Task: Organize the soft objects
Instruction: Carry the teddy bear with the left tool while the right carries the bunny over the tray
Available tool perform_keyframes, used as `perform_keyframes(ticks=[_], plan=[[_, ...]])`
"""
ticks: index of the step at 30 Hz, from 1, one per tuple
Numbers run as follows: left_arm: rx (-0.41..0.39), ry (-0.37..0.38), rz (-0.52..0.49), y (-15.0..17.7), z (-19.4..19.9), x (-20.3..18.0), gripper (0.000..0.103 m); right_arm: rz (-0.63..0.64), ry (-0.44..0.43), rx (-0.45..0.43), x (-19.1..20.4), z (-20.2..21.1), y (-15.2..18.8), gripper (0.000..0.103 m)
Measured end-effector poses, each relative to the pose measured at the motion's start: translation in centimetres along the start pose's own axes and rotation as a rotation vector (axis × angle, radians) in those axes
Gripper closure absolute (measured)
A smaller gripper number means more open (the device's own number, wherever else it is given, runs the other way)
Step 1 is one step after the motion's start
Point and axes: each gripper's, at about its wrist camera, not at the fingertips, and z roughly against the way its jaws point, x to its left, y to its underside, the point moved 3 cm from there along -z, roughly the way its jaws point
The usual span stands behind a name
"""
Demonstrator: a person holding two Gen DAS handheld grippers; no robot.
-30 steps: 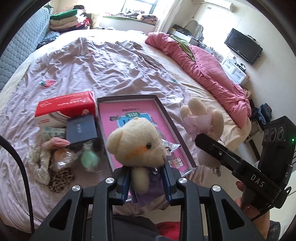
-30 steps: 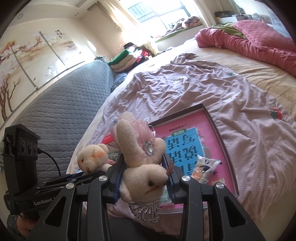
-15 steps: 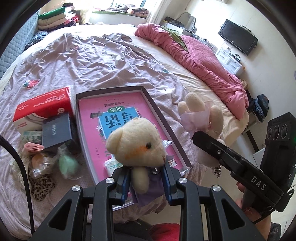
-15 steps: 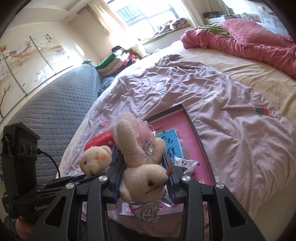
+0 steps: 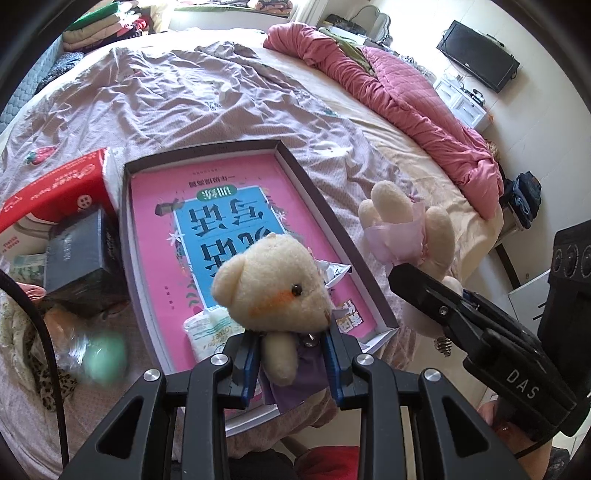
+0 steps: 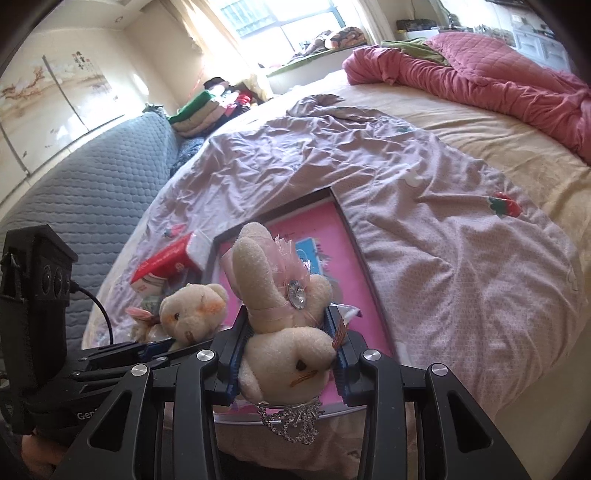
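Above the near end of the shallow box (image 5: pixel 325 199) on the bed, the left gripper (image 5: pixel 291 354) pinches a cream teddy bear (image 5: pixel 273 284) with black bead eye, orange blush and purple cloth at its body. Just beside it, the right gripper (image 6: pixel 288 350) clamps a cream plush rabbit (image 6: pixel 280 325) wearing a pink bow, gem and bead chain.

Bright window (image 6: pixel 295 22) glare, fisheye-warped edges, blurred green blob (image 5: pixel 105 356).
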Motion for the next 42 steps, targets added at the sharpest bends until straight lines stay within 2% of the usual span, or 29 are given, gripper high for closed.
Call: perform_keyframes(ticks=[8, 23, 42], plan=[[0.031, -0.01, -0.02, 0.1, -2.1, -0.2, 0.073, -0.018, 0.002, 0.023, -0.8, -0.9, 0.3, 0.063], [0.064, -0.012, 0.011, 0.0, -4.4, 1.1, 0.072, -0.021, 0.056, 0.082, -1.7, -3.0, 1.4, 0.063], [0.087, -0.014, 0.041, 0.0, -5.6, 2.5, 0.072, 0.051, 0.165, 0.117, -1.6, -6.1, 2.7, 0.061]])
